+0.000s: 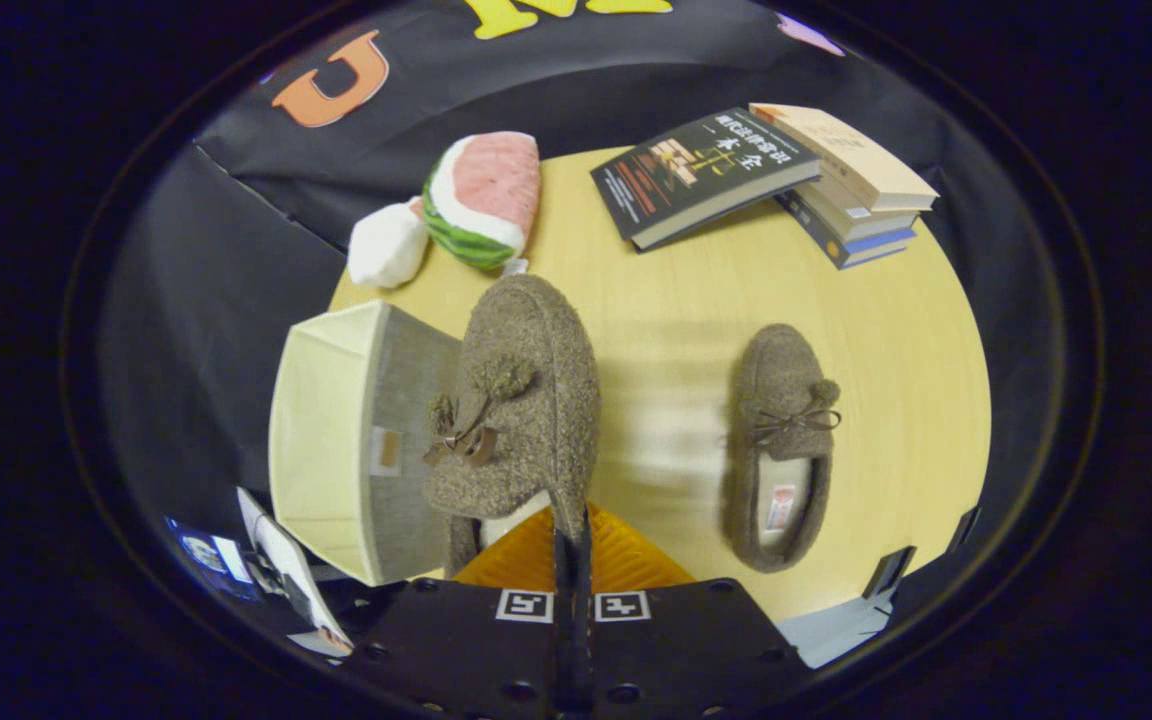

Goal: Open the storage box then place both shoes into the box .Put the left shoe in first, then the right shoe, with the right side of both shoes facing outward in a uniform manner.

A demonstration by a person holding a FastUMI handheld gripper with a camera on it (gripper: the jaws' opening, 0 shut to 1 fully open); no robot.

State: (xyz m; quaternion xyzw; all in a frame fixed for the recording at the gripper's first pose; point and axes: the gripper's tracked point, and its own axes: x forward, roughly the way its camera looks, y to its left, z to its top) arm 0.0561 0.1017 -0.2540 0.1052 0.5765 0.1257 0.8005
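Aloft over a pale wooden table (876,330), the gripper (572,545) holds a brown woollen slipper (526,400) by the rim of its heel opening, its two orange fingers (626,562) pressed close together with only the slipper's edge between them. The slipper hangs toe-forward just ahead of the fingers, its pompom bow (481,410) turned toward the storage box (321,430). That box, cream outside and grey within, stands open just to the left of the held slipper at the table's edge; what lies inside it cannot be told, as the slipper covers part of the opening. The second slipper (781,445), of the same brown wool with a bow, lies flat on the table to the right of the fingers, well apart from the box, its light lining showing. Beyond the fingers, at the far side of the table, a watermelon-slice plush (484,195) rests beside a white plush (388,245), and a dark-covered book (701,172) leans against a stack of books (851,185).
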